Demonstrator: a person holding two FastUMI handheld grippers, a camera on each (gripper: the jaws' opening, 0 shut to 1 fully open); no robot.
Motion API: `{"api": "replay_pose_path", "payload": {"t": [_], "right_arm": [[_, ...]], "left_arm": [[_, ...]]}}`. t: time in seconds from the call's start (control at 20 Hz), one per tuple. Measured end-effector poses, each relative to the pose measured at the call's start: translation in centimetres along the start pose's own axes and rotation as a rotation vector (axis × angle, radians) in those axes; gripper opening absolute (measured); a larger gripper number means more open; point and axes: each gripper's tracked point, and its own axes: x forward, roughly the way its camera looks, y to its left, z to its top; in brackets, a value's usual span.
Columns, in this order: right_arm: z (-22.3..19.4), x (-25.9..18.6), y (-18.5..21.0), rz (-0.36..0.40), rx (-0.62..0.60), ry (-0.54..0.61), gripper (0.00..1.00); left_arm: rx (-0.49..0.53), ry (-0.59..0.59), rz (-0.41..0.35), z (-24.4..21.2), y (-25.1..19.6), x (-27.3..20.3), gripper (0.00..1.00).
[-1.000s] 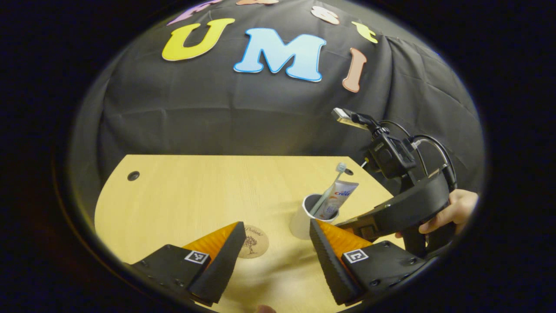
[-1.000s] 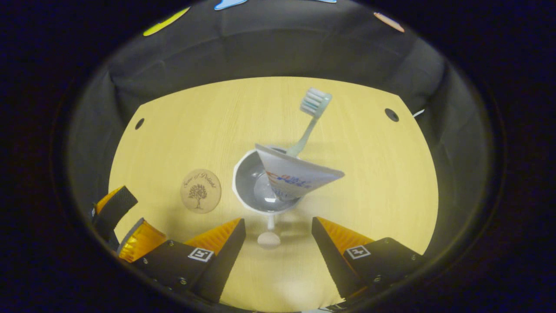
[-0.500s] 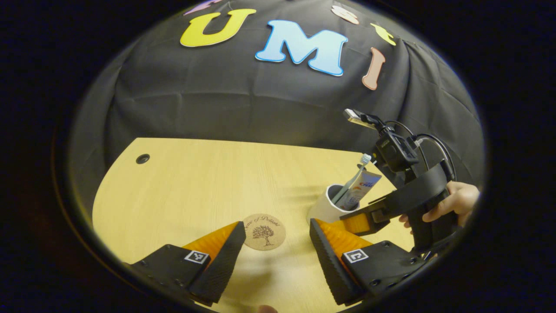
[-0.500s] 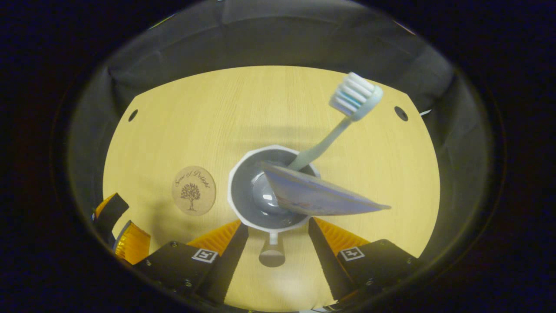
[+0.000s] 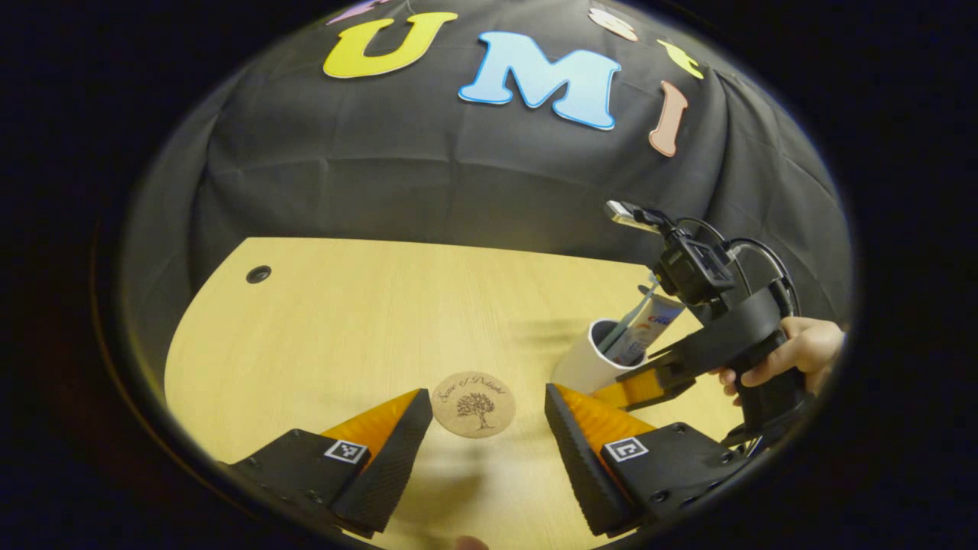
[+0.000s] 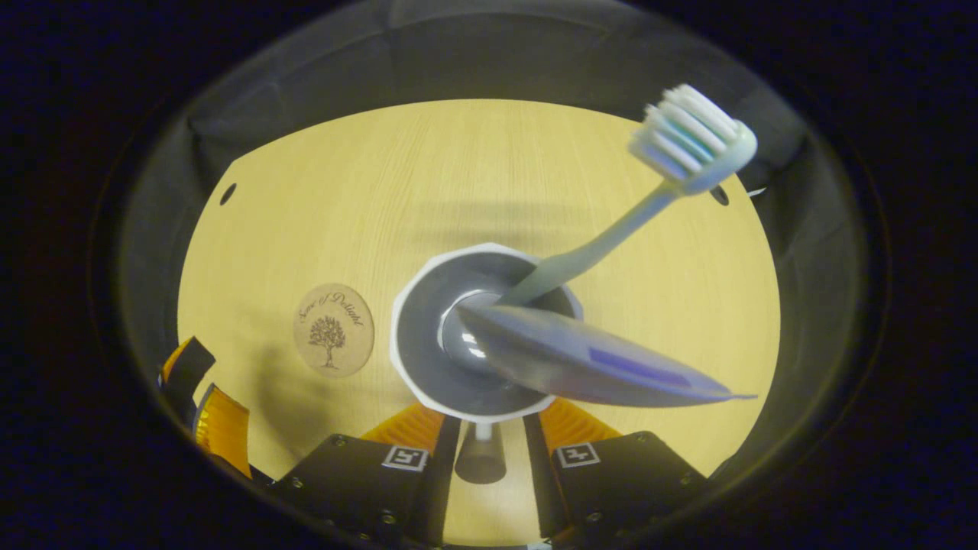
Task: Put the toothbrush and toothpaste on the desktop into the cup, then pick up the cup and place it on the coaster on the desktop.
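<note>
A white cup (image 6: 405, 336) stands on the wooden desktop with a pale green toothbrush (image 6: 611, 237) and a toothpaste tube (image 6: 581, 359) leaning out of it. My right gripper (image 6: 485, 428) sits low behind the cup, its fingers drawn in on the cup's small handle. In the left gripper view the cup (image 5: 582, 365) stands right of the round cork coaster (image 5: 473, 393), with the right gripper (image 5: 638, 386) beside it. My left gripper (image 5: 483, 396) hovers open in front of the coaster, holding nothing.
The coaster (image 6: 334, 330) lies a short way left of the cup. A hand (image 5: 795, 355) holds the right gripper's black body. The left gripper's orange fingers (image 6: 206, 397) sit at the desk's near left. A cable hole (image 5: 258, 273) marks the far left corner.
My right gripper has come down close to the cup and its fingers have narrowed from wide apart onto the handle. The left gripper view has drifted left, bringing the coaster between its fingers.
</note>
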Motion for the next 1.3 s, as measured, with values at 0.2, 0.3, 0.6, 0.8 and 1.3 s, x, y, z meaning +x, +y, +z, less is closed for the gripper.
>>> {"api": "replay_pose_path", "payload": {"t": [0.2, 0.3, 0.6, 0.8, 1.3], "right_arm": [[-0.1, 0.1, 0.1, 0.009, 0.022, 0.01, 0.24], [-0.1, 0.0, 0.0, 0.01, 0.013, 0.004, 0.27], [0.1, -0.7, 0.7, 0.04, 0.009, -0.021, 0.24], [0.0, -1.3, 2.4, 0.06, -0.013, -0.033, 0.24], [0.5, -2.2, 8.5, 0.073, -0.169, -0.055, 0.24]], "left_arm": [[-0.026, 0.01, 0.014, -0.6, 0.7, -0.1, 0.96], [-0.035, 0.011, 0.017, -0.7, 0.8, -0.1, 0.96], [-0.04, 0.005, 0.037, -0.5, 1.4, -0.5, 0.99], [-0.06, 0.005, 0.05, -0.9, 1.9, -1.2, 0.99], [-0.128, 0.005, 0.08, -2.2, 4.7, -5.1, 0.94]]}}
